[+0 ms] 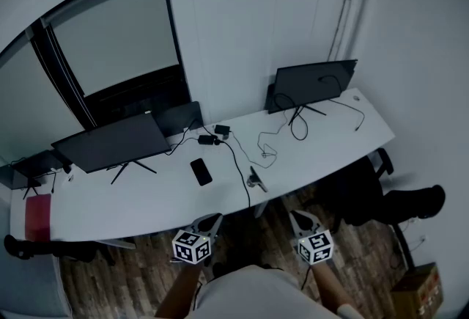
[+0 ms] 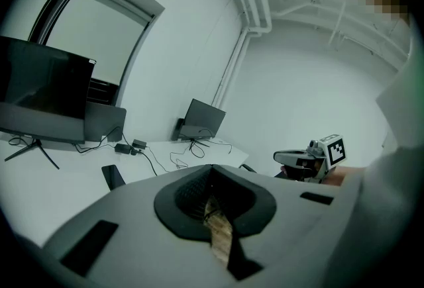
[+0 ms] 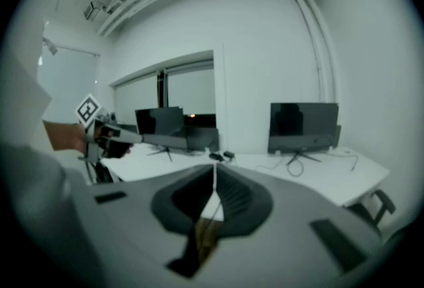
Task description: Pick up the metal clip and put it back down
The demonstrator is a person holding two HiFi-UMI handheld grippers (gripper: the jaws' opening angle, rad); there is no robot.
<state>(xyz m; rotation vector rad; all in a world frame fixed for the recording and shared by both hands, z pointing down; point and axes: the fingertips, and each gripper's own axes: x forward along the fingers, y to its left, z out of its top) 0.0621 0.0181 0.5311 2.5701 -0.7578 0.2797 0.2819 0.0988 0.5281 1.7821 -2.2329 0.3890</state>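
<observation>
Closest of all is the person's light shirt [image 1: 256, 294], and just past it both hands hold tongs out over the wooden floor [image 1: 256, 226], near the front edge of the white table [image 1: 110, 200]. The left tongs [image 1: 212, 218] are shut tight and hold nothing. The right tongs [image 1: 296, 215] are shut too, with the tips pressed together and nothing between them. Each one has a cube with black and white squares on it. The metal clip [image 1: 256, 180] lies on the table near the front edge, ahead of the two tongs and between them. Neither of them touches it. A black cable [image 1: 238, 167] runs right beside the clip on its left. A black phone [image 1: 201, 171] lies flat a bit further left. Behind them sit two small black power blocks [image 1: 208, 139]. One dark monitor [image 1: 110, 141] stands at the left of the table and another dark monitor [image 1: 314, 84] stands at the right, with thin wires on the table near it. A red thing [image 1: 38, 216] lies at the far left end. A black chair [image 1: 366, 193] stands on the floor at the right, and a cardboard box [image 1: 415, 288] sits in the corner.
</observation>
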